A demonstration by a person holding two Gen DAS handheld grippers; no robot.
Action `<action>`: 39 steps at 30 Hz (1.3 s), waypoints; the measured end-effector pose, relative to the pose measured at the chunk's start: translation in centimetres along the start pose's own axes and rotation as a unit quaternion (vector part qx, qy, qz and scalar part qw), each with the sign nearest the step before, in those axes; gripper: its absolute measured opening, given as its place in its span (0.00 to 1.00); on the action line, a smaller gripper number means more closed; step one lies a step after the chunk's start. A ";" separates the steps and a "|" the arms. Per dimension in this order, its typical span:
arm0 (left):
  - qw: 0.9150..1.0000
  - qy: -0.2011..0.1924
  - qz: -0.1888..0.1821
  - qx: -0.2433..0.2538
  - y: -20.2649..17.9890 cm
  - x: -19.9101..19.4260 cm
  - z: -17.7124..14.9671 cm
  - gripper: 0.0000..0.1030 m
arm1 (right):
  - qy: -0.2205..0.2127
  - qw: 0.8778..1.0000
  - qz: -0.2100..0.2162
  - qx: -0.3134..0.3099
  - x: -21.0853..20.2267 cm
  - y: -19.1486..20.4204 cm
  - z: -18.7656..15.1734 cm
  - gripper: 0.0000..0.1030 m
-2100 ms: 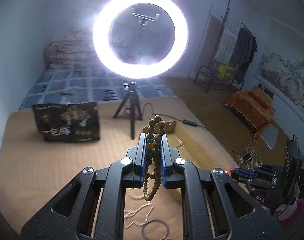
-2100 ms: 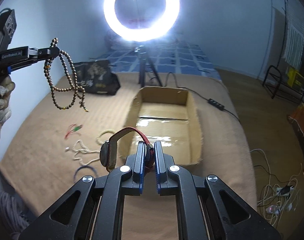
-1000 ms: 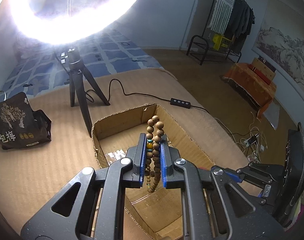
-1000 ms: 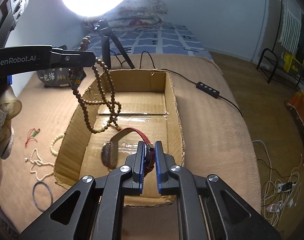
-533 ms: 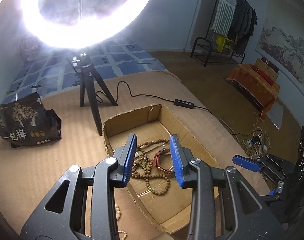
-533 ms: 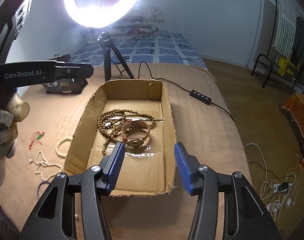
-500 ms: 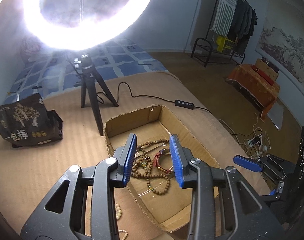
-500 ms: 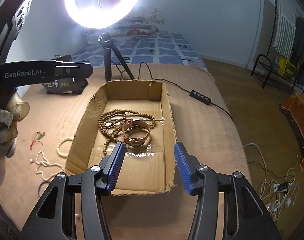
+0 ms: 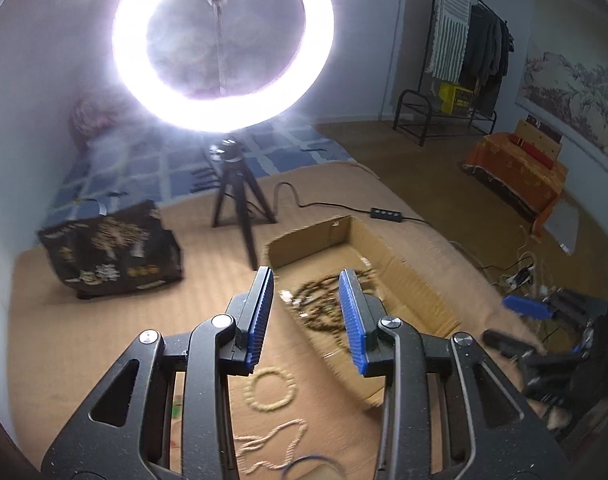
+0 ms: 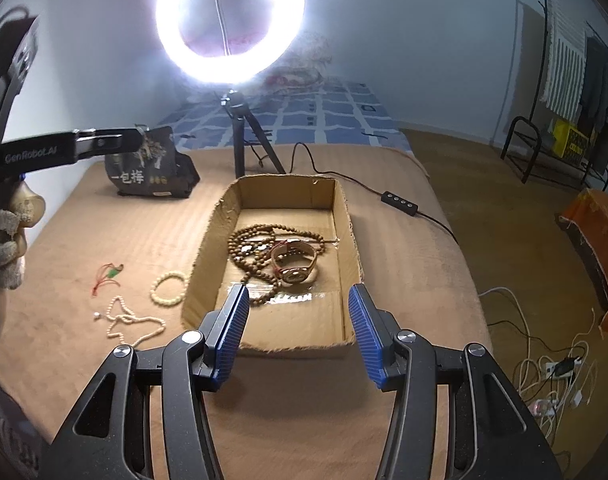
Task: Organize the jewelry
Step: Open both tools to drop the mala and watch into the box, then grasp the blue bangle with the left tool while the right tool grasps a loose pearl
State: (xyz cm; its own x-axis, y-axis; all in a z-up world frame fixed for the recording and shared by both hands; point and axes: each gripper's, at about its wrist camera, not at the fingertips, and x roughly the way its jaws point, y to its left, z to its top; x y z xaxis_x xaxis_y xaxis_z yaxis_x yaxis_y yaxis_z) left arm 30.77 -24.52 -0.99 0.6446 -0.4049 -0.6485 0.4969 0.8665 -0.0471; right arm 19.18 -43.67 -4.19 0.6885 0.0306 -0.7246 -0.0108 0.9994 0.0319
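A cardboard box (image 10: 345,216) lies on the tan bed cover and holds a brown bead necklace (image 10: 250,248) and a wristwatch (image 10: 294,264). The box (image 9: 415,280) and necklace (image 9: 319,308) look blurred in the left wrist view. My right gripper (image 10: 298,328) is open and empty above the box's near end. My left gripper (image 9: 305,316) is open and empty, left of the box; it also shows in the right wrist view (image 10: 136,138). Left of the box lie a cream bead bracelet (image 10: 168,289), a white bead necklace (image 10: 132,322) and a red and green cord (image 10: 106,276).
A ring light on a tripod (image 10: 240,148) stands behind the box with its cable and switch (image 10: 399,202) running right. A black printed bag (image 10: 150,170) sits at the back left. A dark ring (image 9: 311,462) lies near the white necklace. Cables (image 10: 543,364) lie on the floor to the right.
Both grippers opened and dropped the bead necklace and the watch into the box. Since then my left gripper has swung left and back, away from the box. The right gripper has pulled back slightly.
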 end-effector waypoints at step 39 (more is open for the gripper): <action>0.995 0.072 -0.004 -0.069 11.7 -3.9 -20.6 0.33 | 0.069 0.992 0.054 -0.089 2.8 8.0 -10.1 0.68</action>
State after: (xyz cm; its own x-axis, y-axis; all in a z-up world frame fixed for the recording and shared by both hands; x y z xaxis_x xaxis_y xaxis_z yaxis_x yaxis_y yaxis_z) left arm 22.08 -6.74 -14.68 0.5453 -0.3745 -0.7499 0.4114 0.8990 -0.1498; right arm 13.73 -35.50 -12.93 0.5710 0.1278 -0.8109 -0.2162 0.9763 0.0016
